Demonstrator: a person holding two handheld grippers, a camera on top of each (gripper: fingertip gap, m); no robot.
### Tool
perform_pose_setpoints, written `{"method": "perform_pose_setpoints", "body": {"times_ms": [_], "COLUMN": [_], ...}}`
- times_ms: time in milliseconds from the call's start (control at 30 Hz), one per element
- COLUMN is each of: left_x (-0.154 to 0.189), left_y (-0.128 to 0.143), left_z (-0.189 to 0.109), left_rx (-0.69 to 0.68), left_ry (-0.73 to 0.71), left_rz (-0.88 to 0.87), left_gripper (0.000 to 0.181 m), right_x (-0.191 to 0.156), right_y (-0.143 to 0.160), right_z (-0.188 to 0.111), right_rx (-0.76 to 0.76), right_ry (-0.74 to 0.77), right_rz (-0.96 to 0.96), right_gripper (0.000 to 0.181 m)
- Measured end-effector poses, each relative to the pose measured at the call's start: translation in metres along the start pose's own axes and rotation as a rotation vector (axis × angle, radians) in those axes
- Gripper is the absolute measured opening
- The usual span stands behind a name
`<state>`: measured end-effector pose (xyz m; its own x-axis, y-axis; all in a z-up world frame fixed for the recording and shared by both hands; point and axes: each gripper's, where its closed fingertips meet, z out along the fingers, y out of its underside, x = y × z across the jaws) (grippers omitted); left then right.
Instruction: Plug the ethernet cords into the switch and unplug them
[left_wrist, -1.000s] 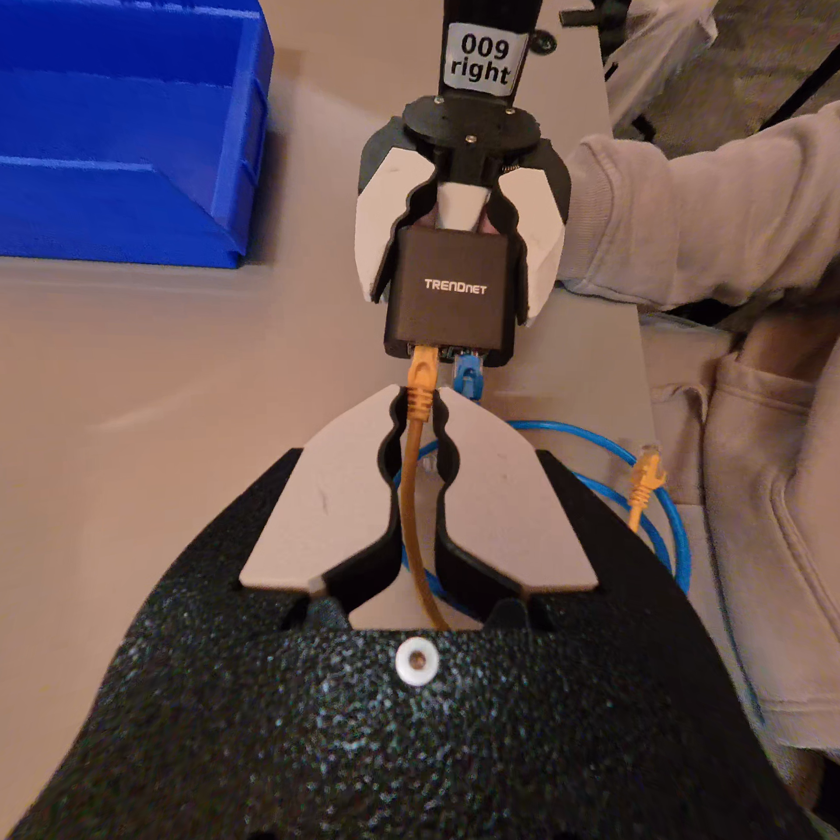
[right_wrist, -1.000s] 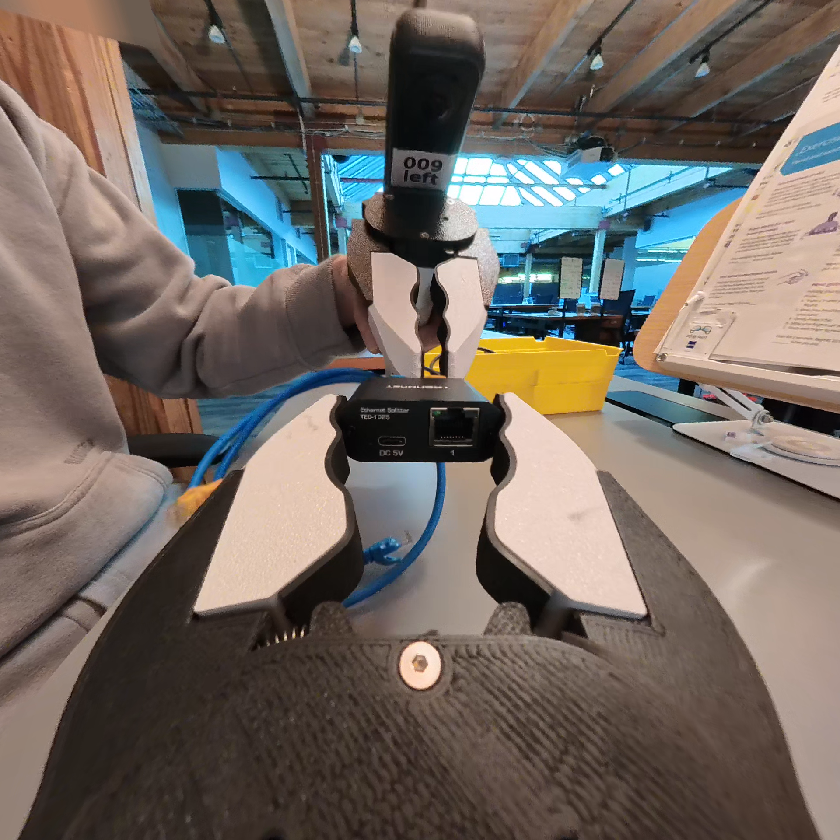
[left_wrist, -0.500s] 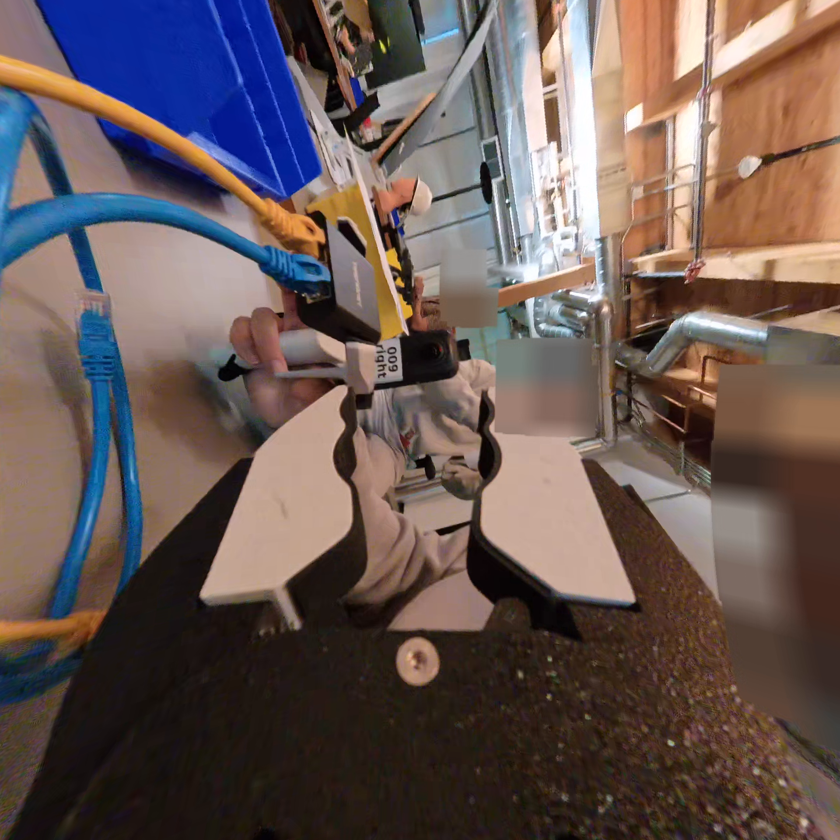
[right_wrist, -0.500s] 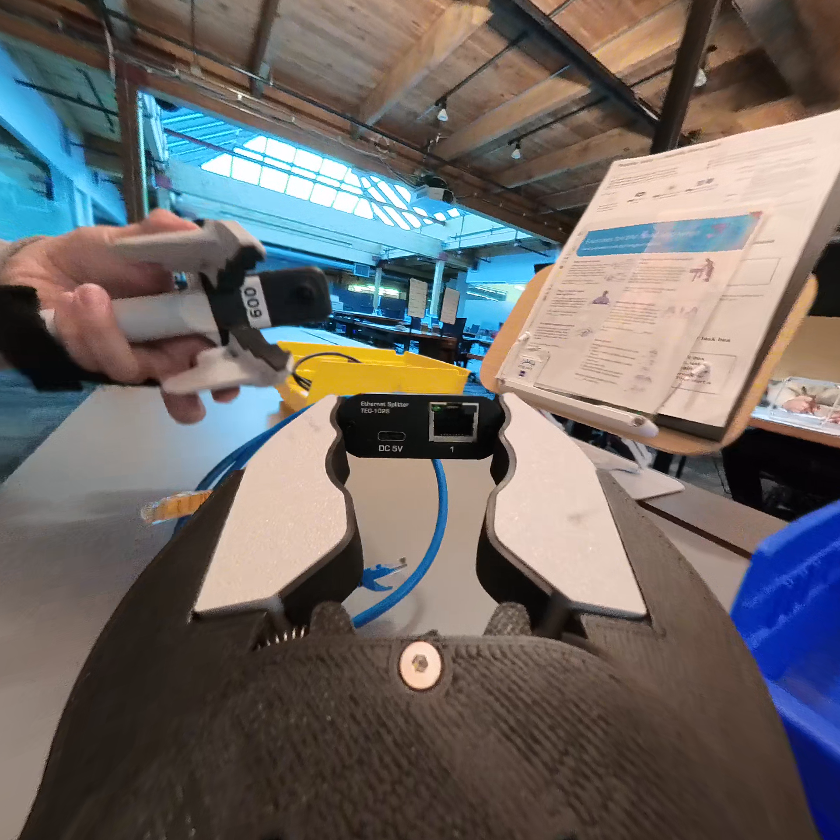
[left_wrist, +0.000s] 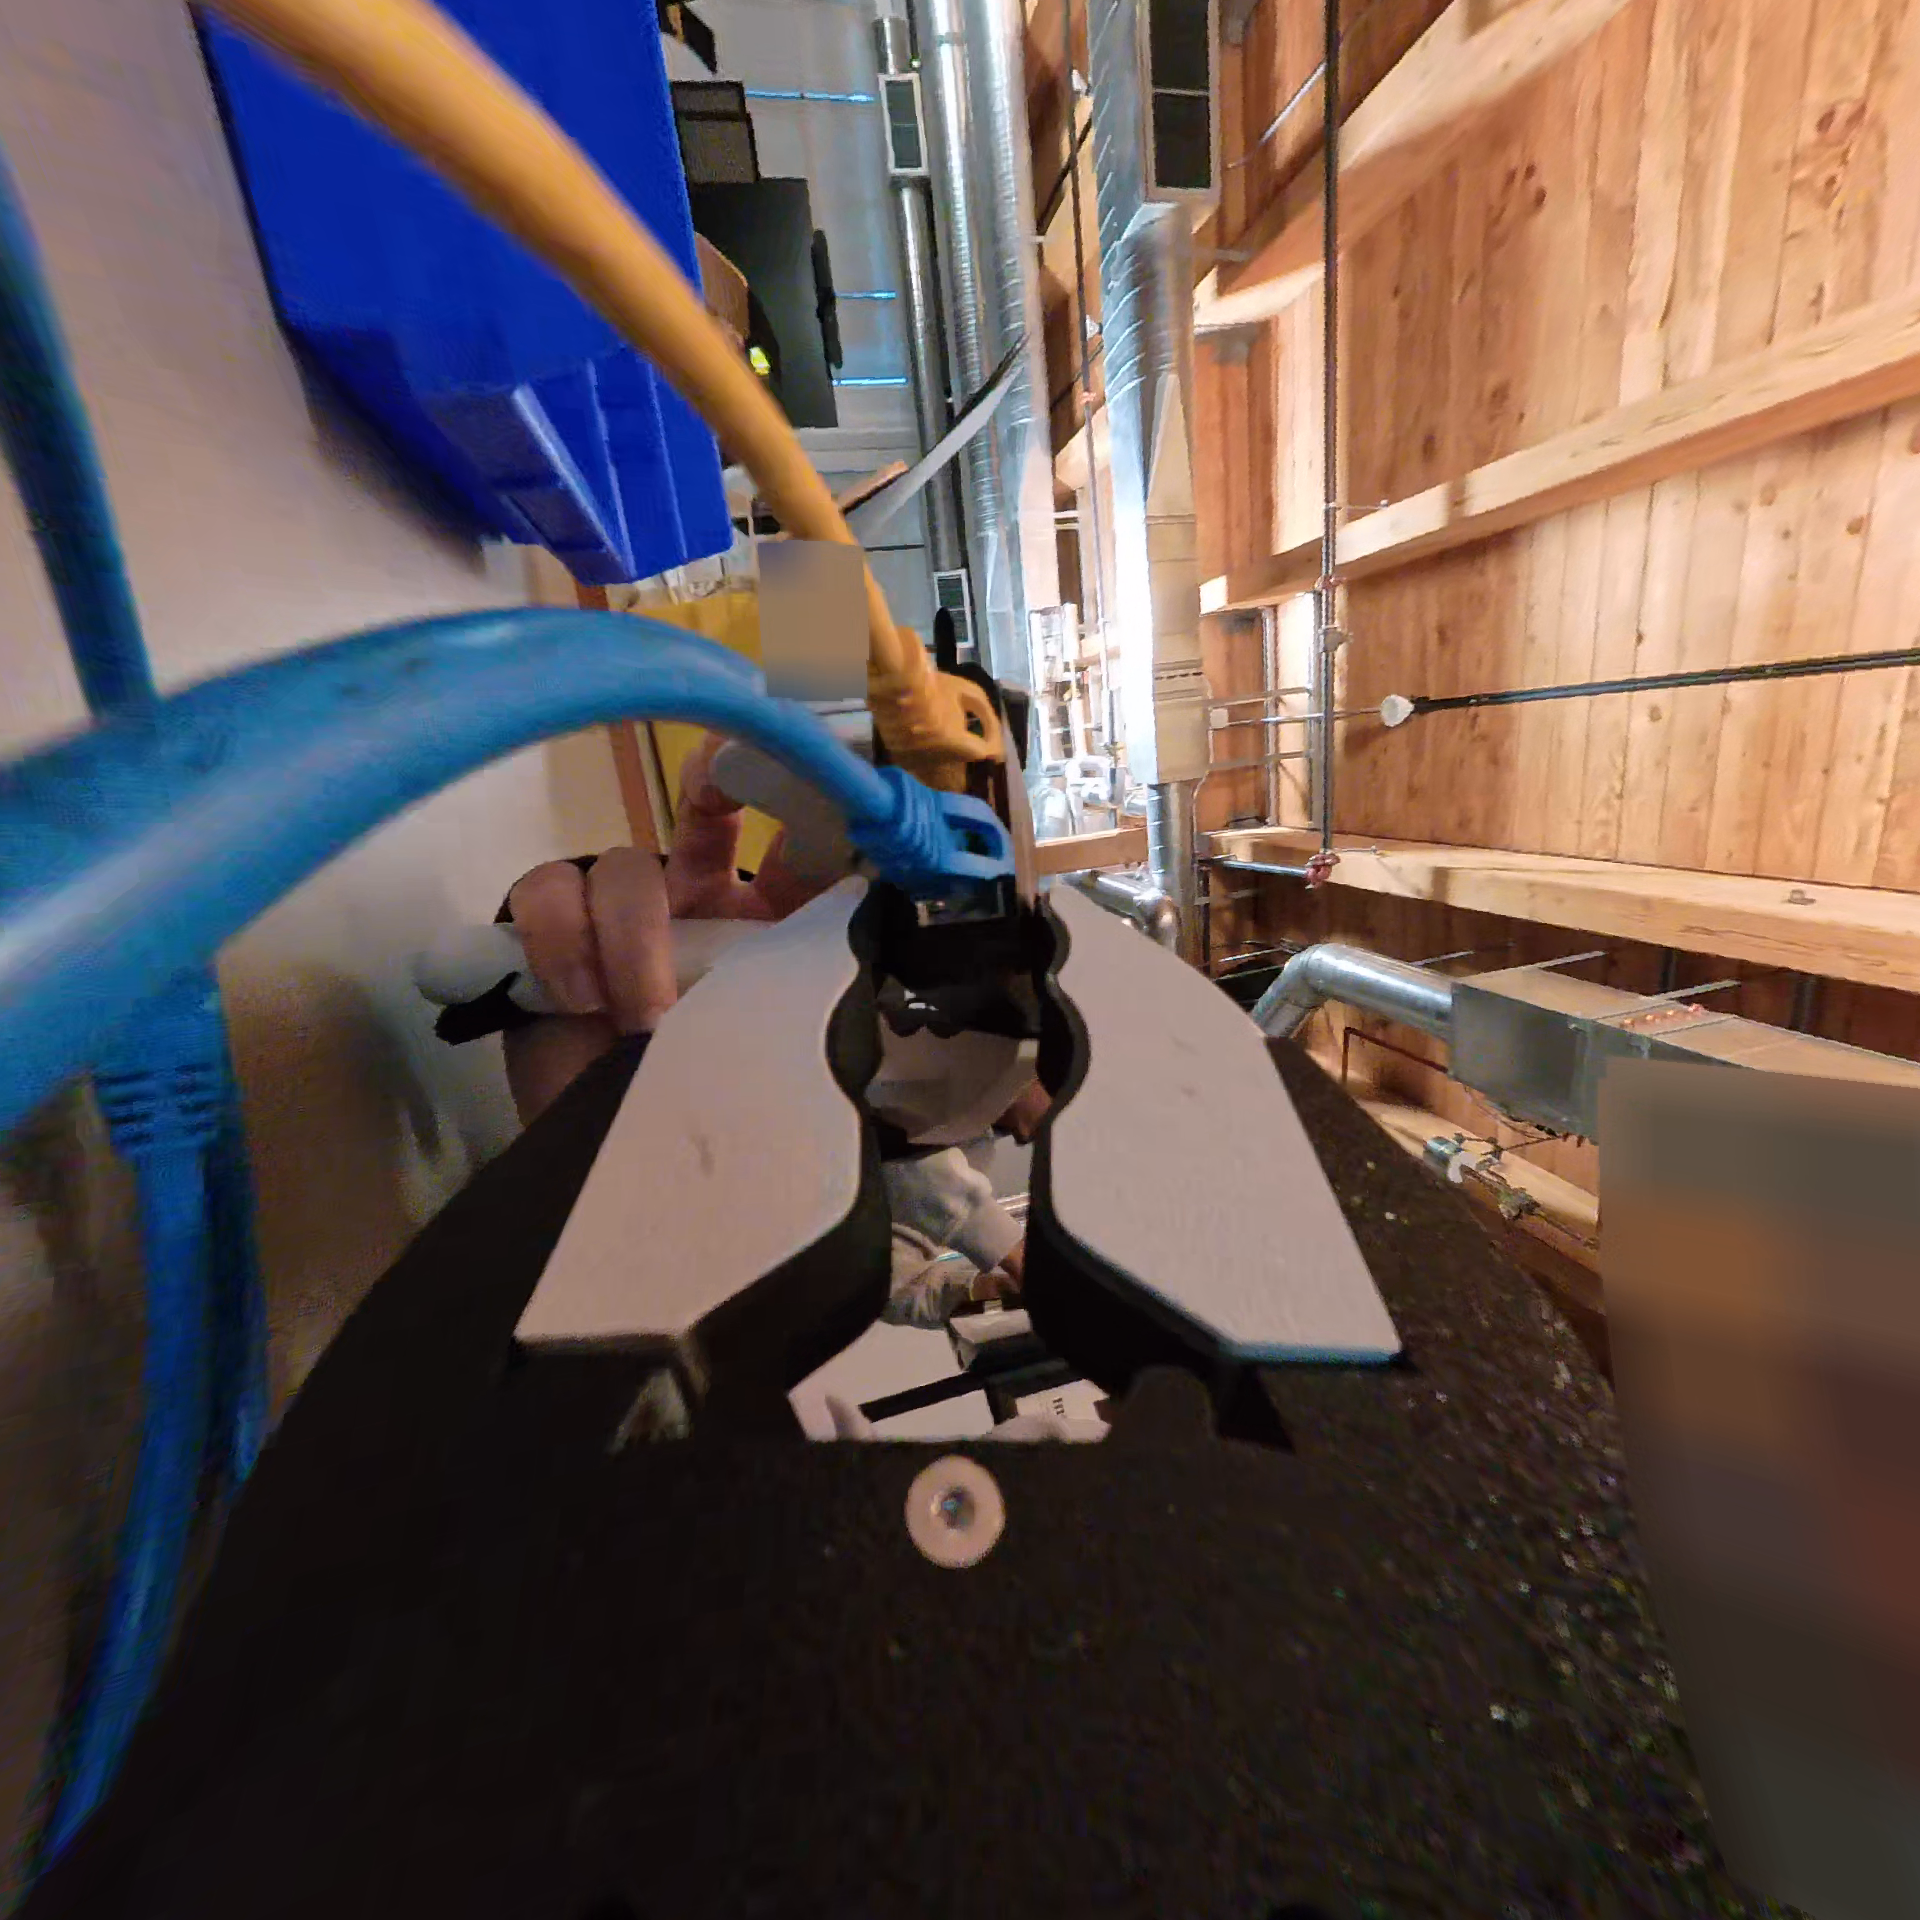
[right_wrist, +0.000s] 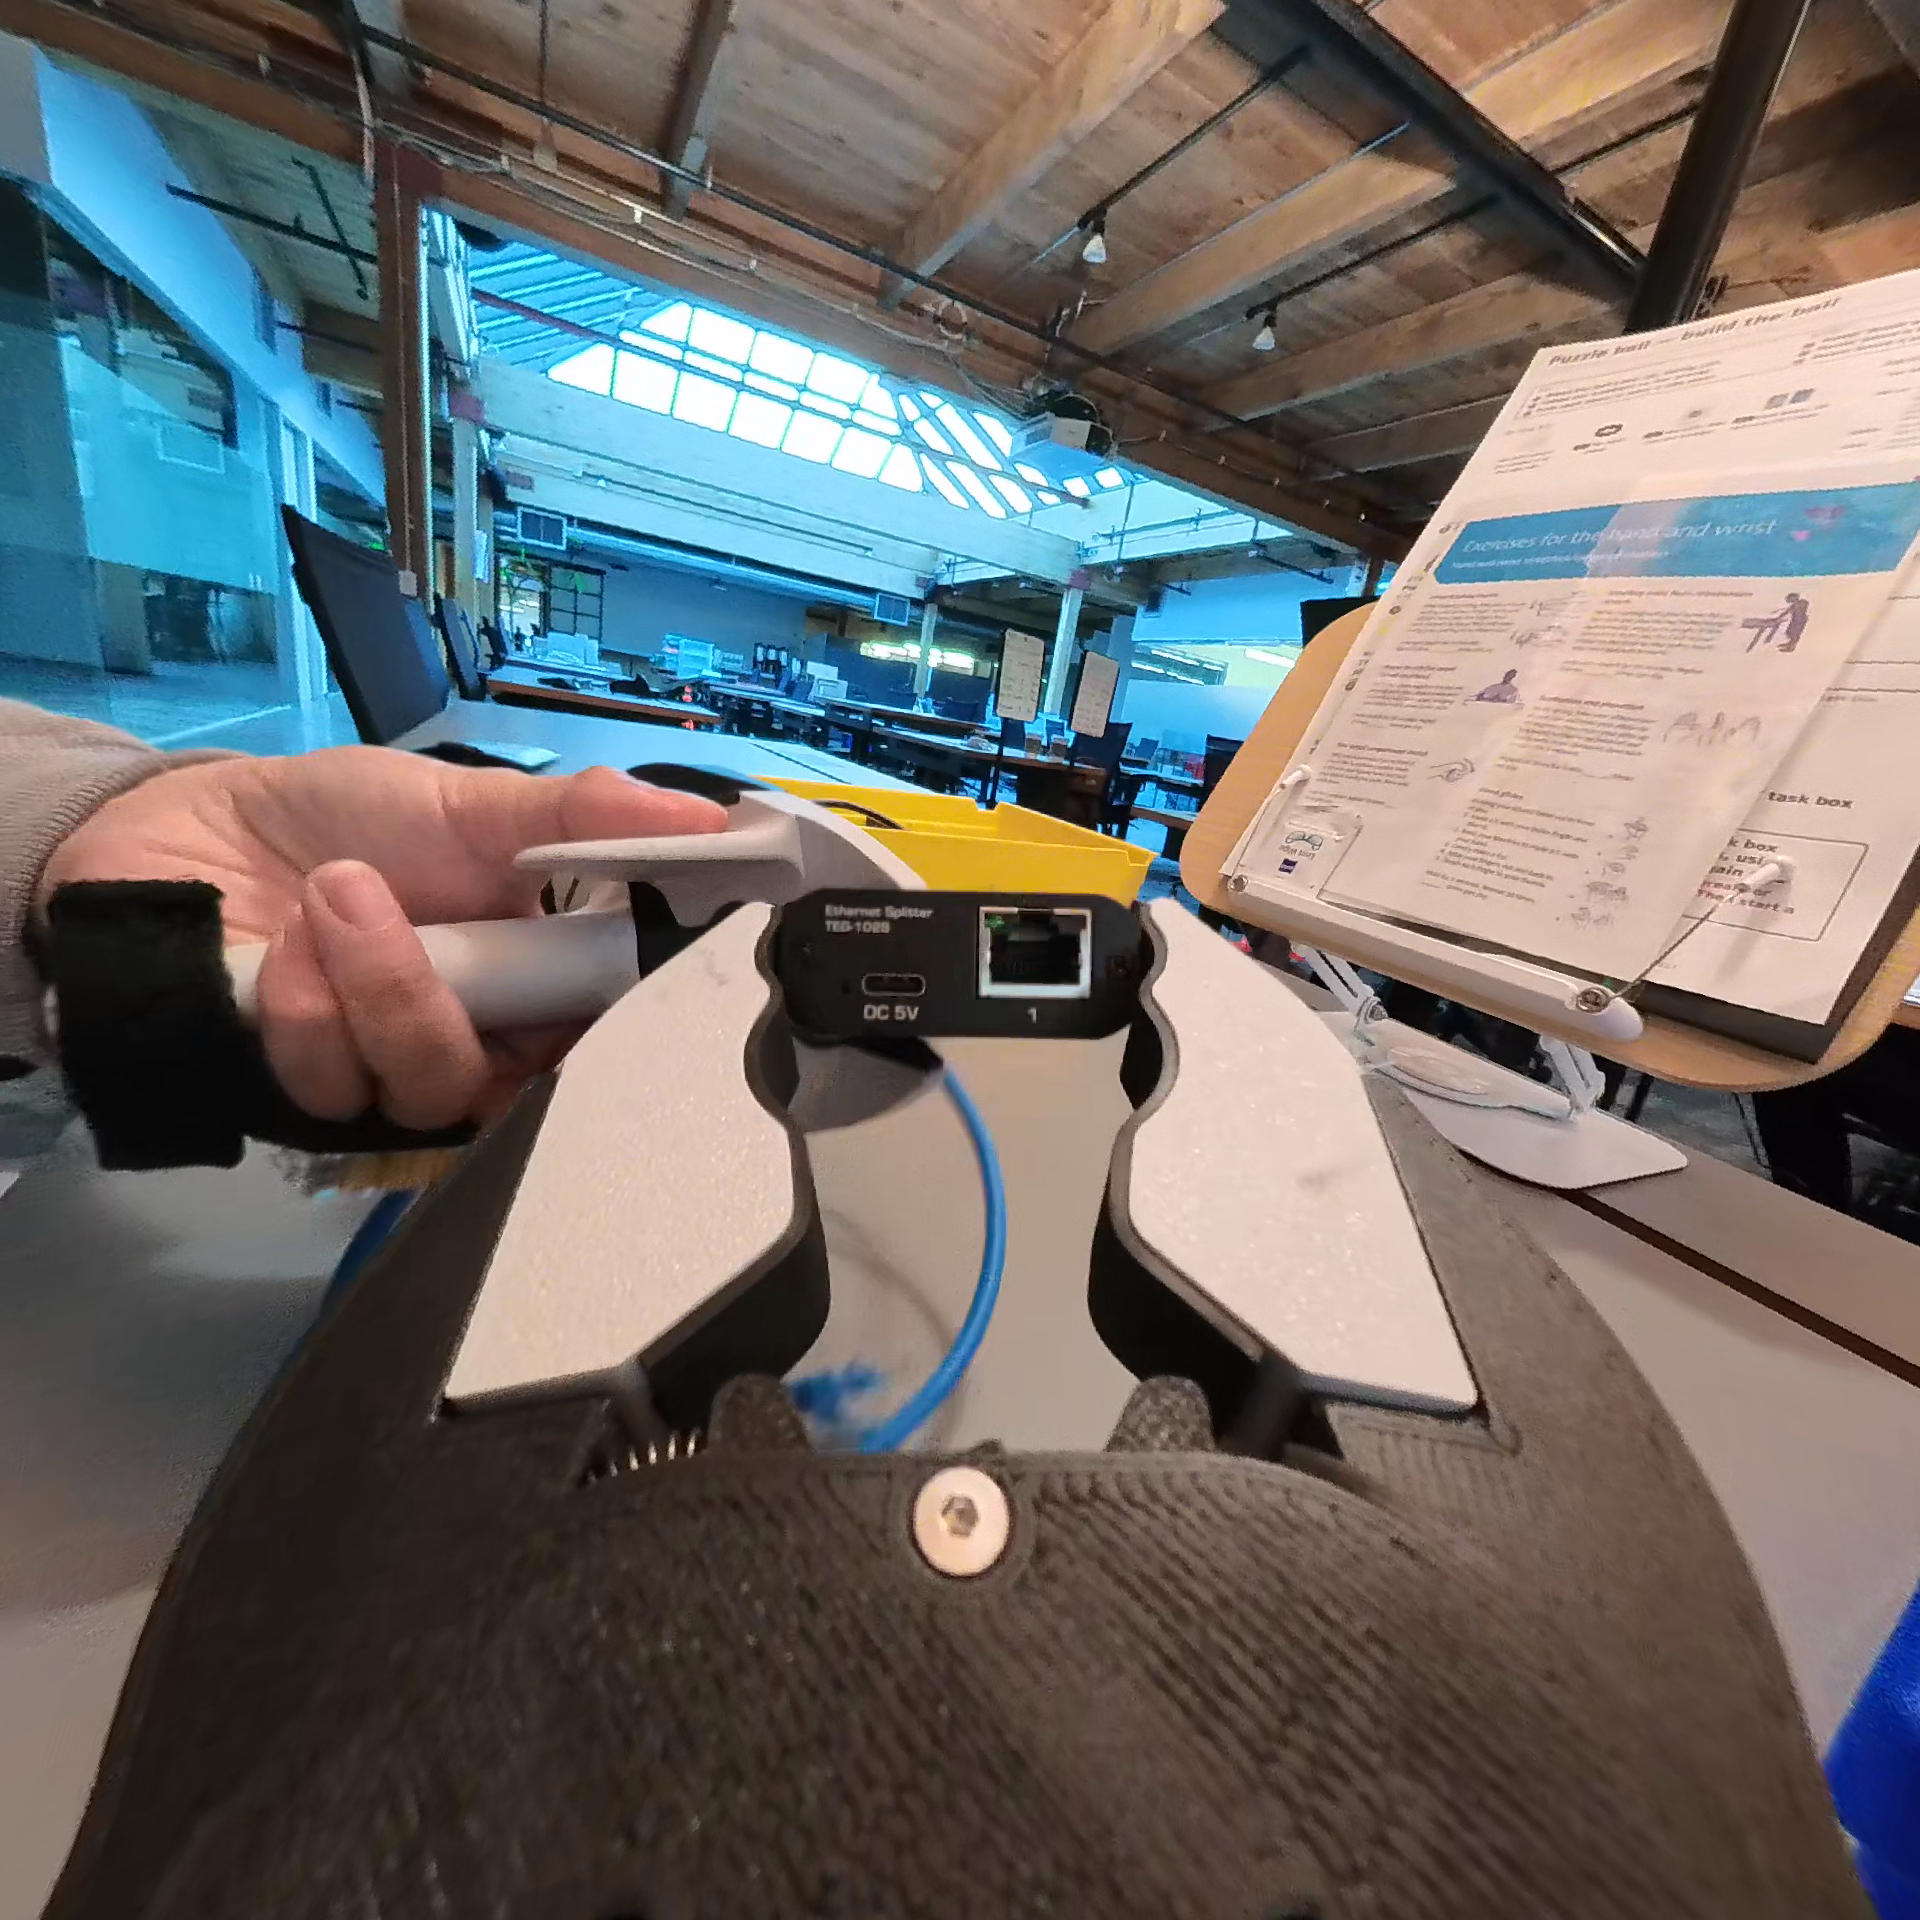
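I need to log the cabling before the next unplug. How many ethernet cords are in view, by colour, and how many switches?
Blue ethernet cord: 1
Yellow ethernet cord: 1
Black switch: 1, held in the right claw
Total: 3

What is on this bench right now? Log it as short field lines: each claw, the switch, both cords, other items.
right claw: shut on the small black box-shaped switch, gripped by its sides
switch face: one empty network socket and a small power port visible
left claw: fingers part-closed at the switch edge, below the blue plug; grip unclear
blue ethernet cord: plugged into switch
yellow ethernet cord: plugged in beside the blue one
other: blue plastic bin, yellow plastic bin, wooden document stand
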<state>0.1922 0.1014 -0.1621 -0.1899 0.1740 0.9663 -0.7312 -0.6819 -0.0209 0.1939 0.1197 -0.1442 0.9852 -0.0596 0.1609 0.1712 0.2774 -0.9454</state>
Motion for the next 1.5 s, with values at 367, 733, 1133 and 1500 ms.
{"method": "perform_pose_setpoints", "body": {"times_ms": [367, 733, 1133, 1500], "left_x": [0.002, 0.013, 0.022, 0.031], "left_y": [-0.010, 0.009, -0.035, -0.037], "left_z": [-0.038, -0.067, -0.054, -0.012], "left_rx": [-0.653, -1.317, -0.947, -0.060], "left_ry": [-0.254, -0.317, -0.516, -0.579], "left_rz": [0.459, 0.582, 1.097, 1.829], "left_gripper": [0.024, 0.024, 0.084, 0.069], "right_x": [-0.001, -0.053, 0.007, 0.025], "right_y": [0.019, 0.007, -0.012, -0.020], "right_z": [-0.003, 0.024, 0.030, 0.024], "right_rx": [-0.465, -0.332, 0.091, 0.428], "right_ry": [-0.102, -0.381, -0.089, 0.089], "right_rz": [0.547, 0.967, 1.061, 1.350], "right_gripper": [0.088, 0.026, 0.023, 0.023]}}
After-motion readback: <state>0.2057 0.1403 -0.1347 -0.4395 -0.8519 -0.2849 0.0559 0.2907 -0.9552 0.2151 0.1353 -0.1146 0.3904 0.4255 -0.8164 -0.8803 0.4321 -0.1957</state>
